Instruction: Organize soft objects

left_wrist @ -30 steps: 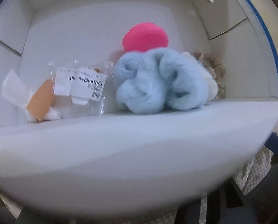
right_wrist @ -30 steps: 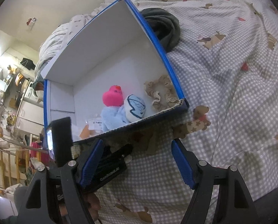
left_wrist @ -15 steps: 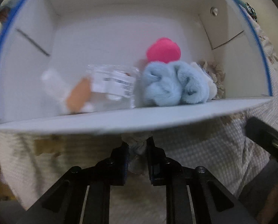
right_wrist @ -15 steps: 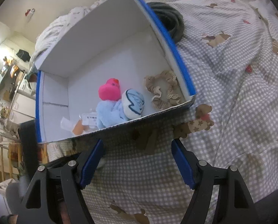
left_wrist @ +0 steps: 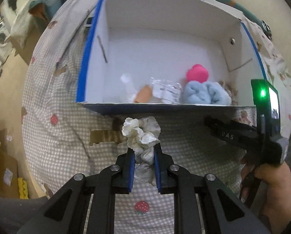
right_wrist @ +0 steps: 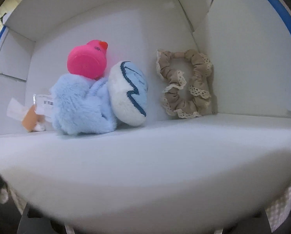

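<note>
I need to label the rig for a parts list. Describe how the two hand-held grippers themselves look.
The left hand-held gripper is a black frame of angled struts joined by silver rivets, with two flat fingers lined in blue pads. The right hand-held gripper, seen from the side, is black with pale "DAS" lettering, a handle, and an upright black unit showing a green light and a small lit screen.

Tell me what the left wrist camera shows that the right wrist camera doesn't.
Left wrist only: the left gripper shut on a white scrunchie above the checked bedspread, and the right gripper's body with a hand on it.

Right wrist only: the whole beige lace scrunchie in the box corner, and the plush's white and blue embroidered part.

Both: the white box, pink toy, blue plush and clear packet.
</note>
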`<state>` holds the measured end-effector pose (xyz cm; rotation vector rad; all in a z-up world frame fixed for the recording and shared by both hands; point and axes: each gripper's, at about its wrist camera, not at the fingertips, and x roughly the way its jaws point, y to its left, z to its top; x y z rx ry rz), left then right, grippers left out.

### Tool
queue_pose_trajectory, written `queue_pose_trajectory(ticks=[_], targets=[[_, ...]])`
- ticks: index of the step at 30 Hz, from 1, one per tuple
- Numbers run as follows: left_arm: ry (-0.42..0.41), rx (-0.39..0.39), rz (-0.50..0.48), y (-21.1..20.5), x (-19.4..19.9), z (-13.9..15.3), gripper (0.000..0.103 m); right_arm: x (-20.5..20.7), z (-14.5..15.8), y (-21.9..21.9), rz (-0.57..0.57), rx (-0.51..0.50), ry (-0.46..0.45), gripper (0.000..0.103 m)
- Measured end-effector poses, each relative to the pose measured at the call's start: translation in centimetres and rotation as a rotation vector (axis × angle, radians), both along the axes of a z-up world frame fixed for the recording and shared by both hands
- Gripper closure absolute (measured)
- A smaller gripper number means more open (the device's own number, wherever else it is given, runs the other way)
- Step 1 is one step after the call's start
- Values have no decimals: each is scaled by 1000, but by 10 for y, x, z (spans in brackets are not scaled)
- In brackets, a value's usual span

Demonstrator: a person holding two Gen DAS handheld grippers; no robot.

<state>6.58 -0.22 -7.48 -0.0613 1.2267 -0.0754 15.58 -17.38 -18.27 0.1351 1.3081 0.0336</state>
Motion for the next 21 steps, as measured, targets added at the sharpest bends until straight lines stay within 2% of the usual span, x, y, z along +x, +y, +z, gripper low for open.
queue_pose_trajectory(ticks=[1,2,4,6,9,12,21], targets=[[-4,2,7,3,-1,0,88,-1,0,3,6,-13,-9,46],[-8,5,12,6,-2,-1,88,-1,1,5,20,-27,-12,57],[-7,1,11,7,-4,-2,88,-5,1,9,42,-39,-23,67],[0,-8,16,6,-2,-6,88,-7,2,12,60,-53,-32,71],[7,-19,25,4,1,-9,87,-13,8,18,84,-62,-60,86],[6,-29,23,3,1,-9,87,-20,17,20,90,-23,-84,90],[-6,-29,43,10,-2,-4,87,-57,58,18,137,145,-130,90]])
